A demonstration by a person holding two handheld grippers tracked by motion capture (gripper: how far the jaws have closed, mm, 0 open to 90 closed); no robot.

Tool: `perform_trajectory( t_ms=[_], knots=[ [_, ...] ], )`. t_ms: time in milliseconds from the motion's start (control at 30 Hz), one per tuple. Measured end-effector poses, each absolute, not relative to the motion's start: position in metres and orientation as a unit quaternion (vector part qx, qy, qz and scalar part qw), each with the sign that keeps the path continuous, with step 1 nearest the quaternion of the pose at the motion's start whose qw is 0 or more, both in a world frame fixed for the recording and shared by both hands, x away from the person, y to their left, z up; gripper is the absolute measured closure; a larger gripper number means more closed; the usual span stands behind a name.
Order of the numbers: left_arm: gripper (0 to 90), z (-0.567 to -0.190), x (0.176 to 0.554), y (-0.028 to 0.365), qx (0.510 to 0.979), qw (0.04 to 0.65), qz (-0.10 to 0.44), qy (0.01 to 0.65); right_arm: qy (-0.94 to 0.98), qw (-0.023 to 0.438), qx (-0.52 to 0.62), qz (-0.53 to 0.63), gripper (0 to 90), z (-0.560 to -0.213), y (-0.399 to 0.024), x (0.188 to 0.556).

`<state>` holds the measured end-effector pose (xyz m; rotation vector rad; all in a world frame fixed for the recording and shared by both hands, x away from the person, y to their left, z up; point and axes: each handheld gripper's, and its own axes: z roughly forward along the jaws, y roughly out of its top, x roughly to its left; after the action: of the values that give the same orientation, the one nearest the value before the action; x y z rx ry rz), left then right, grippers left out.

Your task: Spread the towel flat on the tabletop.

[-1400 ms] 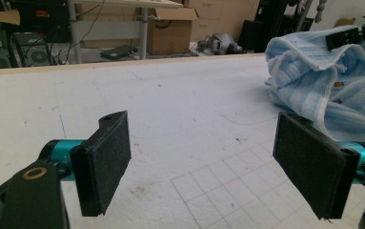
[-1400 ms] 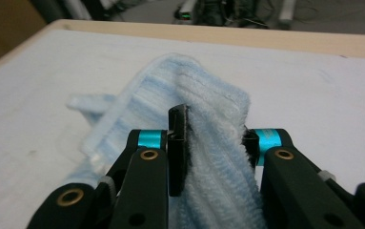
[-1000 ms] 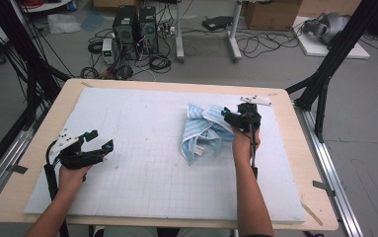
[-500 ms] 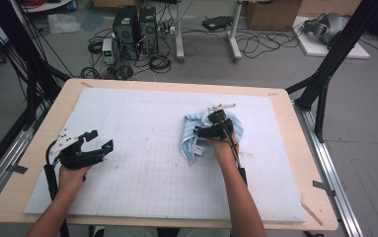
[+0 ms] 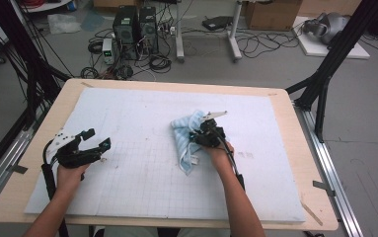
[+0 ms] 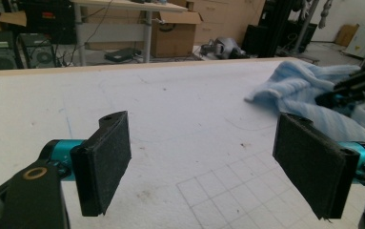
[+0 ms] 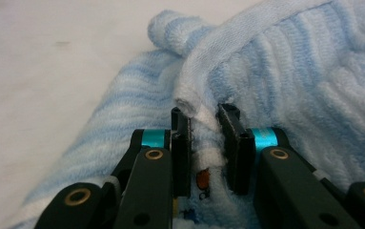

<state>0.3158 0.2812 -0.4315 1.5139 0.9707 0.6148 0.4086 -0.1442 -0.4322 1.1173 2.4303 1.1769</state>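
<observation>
The light blue towel [image 5: 189, 140] lies crumpled on the white mat [image 5: 127, 123] that covers the surface, a little right of the middle. The right tool [image 5: 202, 137] sits on the towel's right side, and its jaws have just been closing. In the right gripper view they pinch a thick white hem of the towel [image 7: 204, 121] between the pads, so this tool is clenched on the cloth. The left tool [image 5: 96, 144] hovers over the mat well apart from the towel, its pads [image 6: 106, 160] spread wide with nothing between them, so it is released. The main risk, as I judge it, is the narrow bite: only a rolled edge is caught, and a quick pull could let the hem slip out and drop the towel back in a heap. A lift by one corner could also drag the bunched folds along and tangle them further, since the rest of the cloth rests loosely on itself. If the left tool reaches in too late, the towel may swing and twist before its other edge is caught.
</observation>
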Motion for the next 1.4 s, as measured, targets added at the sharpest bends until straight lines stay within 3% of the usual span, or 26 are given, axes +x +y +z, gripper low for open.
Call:
perform_trajectory(
  t_ms=[533, 567, 600, 633, 733, 867, 933, 1333, 1400],
  knots=[
    [20.7, -0.43, 0.316, 0.291, 0.638, 0.58, 0.272, 0.427, 0.848, 0.01, 0.259, 0.462, 76.0, -0.43, -0.064, 0.361],
    [20.7, -0.43, 0.316, 0.291, 0.639, 0.58, 0.271, 0.426, 0.854, 0.014, 0.25, 0.457, 74.2, -0.431, -0.059, 0.359],
    [20.7, -0.43, 0.316, 0.292, 0.638, 0.58, 0.272, 0.428, 0.859, 0.029, 0.244, 0.45, 62.4, -0.431, -0.055, 0.357],
    [20.7, -0.43, 0.316, 0.292, 0.638, 0.58, 0.272, 0.428, 0.859, 0.029, 0.244, 0.45, 62.4, -0.431, -0.055, 0.357],
    [20.7, -0.431, 0.316, 0.293, 0.637, 0.58, 0.272, 0.429, 0.834, 0.057, 0.254, 0.486, 44.4, -0.416, -0.07, 0.359],
    [20.7, -0.431, 0.317, 0.291, 0.64, 0.579, 0.27, 0.428, 0.824, 0.091, 0.258, 0.496, 45.4, -0.403, -0.086, 0.36],
    [20.7, -0.431, 0.317, 0.291, 0.641, 0.578, 0.269, 0.427, 0.837, 0.099, 0.236, 0.485, 53.8, -0.397, -0.091, 0.36],
    [20.7, -0.432, 0.317, 0.29, 0.641, 0.578, 0.268, 0.428, 0.859, 0.08, 0.19, 0.468, 47.7, -0.396, -0.049, 0.365],
    [20.7, -0.432, 0.317, 0.29, 0.64, 0.579, 0.267, 0.428, 0.888, 0.126, 0.164, 0.41, 68.4, -0.397, -0.034, 0.368]
  ],
)
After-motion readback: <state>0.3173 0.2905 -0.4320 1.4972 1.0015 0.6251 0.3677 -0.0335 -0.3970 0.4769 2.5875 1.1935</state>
